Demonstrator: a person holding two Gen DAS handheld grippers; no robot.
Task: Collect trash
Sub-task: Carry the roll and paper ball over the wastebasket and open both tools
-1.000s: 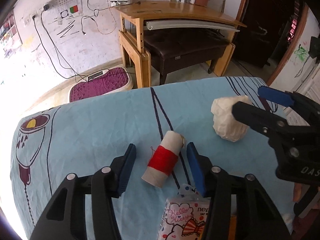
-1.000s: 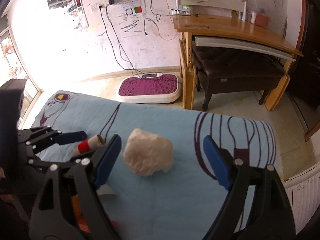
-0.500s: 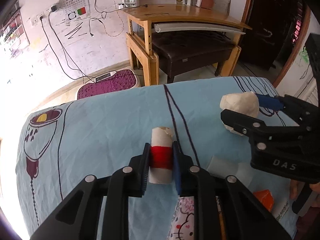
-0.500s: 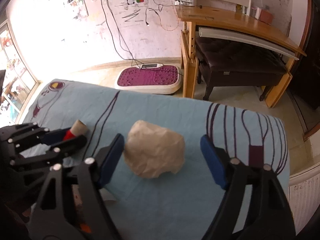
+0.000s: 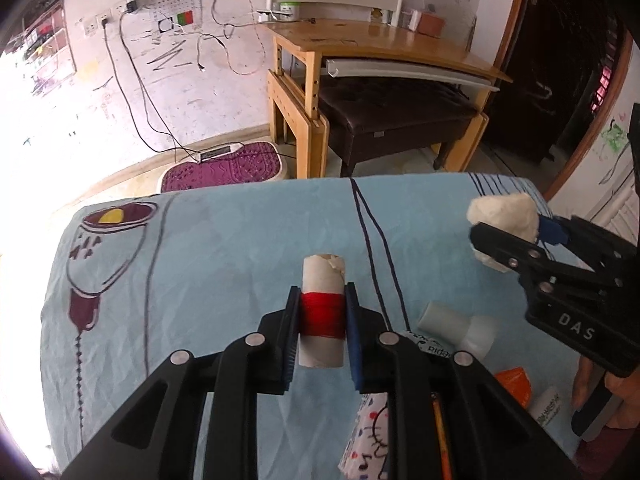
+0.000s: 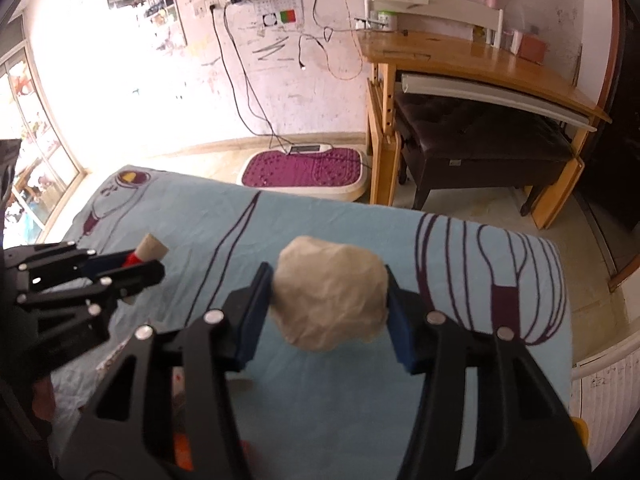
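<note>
My left gripper (image 5: 322, 320) is shut on a cardboard spool wound with red thread (image 5: 322, 312) and holds it above the light-blue bed sheet (image 5: 208, 264). My right gripper (image 6: 330, 300) is shut on a crumpled white paper ball (image 6: 330, 292), also lifted off the sheet. The paper ball (image 5: 504, 216) and right gripper show at the right of the left wrist view. The spool (image 6: 150, 250) and left gripper show at the left of the right wrist view.
A white paper cup (image 5: 456, 326) lies on its side on the sheet, with an orange item (image 5: 516, 384), a patterned tissue pack (image 5: 368, 436) and a white tube (image 5: 548, 404) near the front edge. Beyond the bed stand a wooden desk (image 6: 480, 64), dark bench (image 6: 480, 136) and purple mat (image 6: 304, 168).
My left gripper closed on the spool and lifted it. My right gripper closed on the paper ball and raised it off the sheet.
</note>
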